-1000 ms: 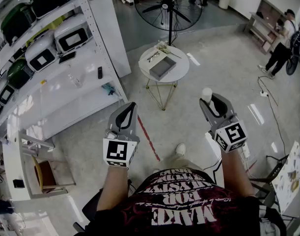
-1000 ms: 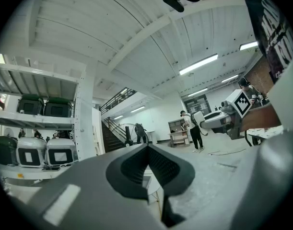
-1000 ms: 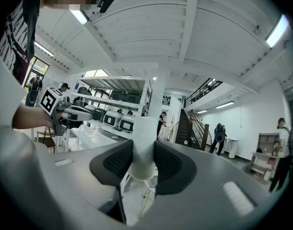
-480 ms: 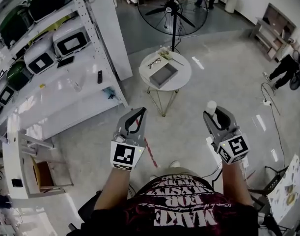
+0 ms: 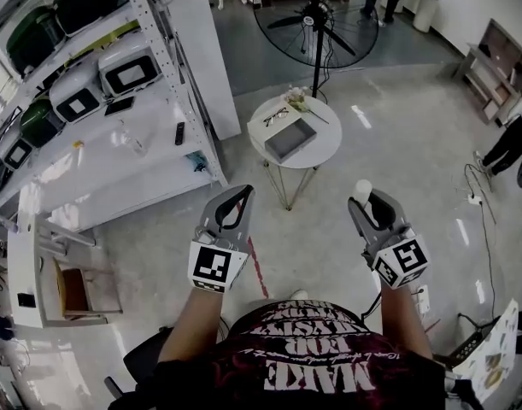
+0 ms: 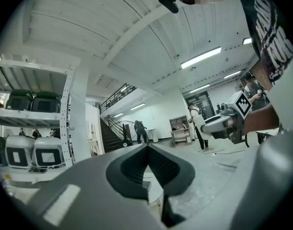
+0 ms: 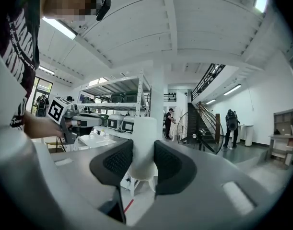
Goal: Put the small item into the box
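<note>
Small item (image 5: 361,188), a pale, white stubby piece, sits clamped between the pads of the right gripper (image 5: 373,205), its top poking out above the jaws; the right gripper view shows it squeezed firmly on both sides. The left gripper (image 5: 230,208), level with it on the near left, has its jaws pressed together with nothing between them.

Over the last second the two grippers have kept almost the same pose in front of the person, while the round table (image 5: 322,146) and the fan (image 5: 316,14) behind it have slid a little lower and nearer in the head view. That reads as the person walking toward the table with the piece in hand, so the carry seems under way and the drop has not begun.

Beyond the grippers, across bare floor with a red line (image 5: 257,265), the table bears the box (image 5: 290,138), a shallow grey open tray, well apart from both grippers. Its inside looks bare, though it is small in view. Glasses (image 5: 276,115) lie just beside it on the far left. White shelving (image 5: 115,156) runs along the left.
</note>
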